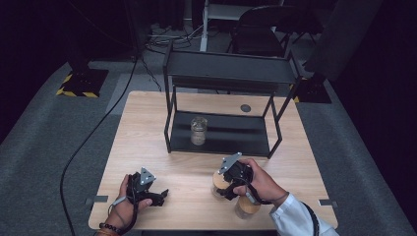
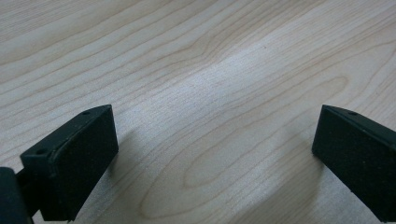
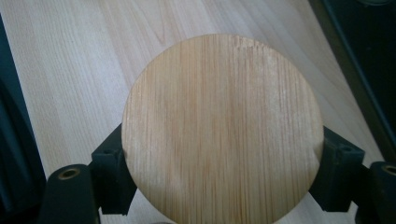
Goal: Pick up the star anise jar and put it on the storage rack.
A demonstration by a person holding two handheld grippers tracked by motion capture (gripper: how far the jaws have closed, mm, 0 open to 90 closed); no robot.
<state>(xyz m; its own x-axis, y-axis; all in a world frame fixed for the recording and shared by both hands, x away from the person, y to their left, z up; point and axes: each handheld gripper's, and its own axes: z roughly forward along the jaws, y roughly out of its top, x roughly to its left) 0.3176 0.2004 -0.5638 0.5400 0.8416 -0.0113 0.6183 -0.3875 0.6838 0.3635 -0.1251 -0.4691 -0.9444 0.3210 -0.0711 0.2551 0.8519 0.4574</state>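
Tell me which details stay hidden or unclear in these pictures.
- Right gripper view: round wooden lid hides the jar body and the jaw pads.
- High view: right gripper and hand partly cover two wooden-lidded jars.
- High view: clear glass jar on the black metal shelf; contents too small.

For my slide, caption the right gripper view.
Right gripper shut on a jar's round wooden lid above the wooden table.

No readable text, label, brand or number anywhere.
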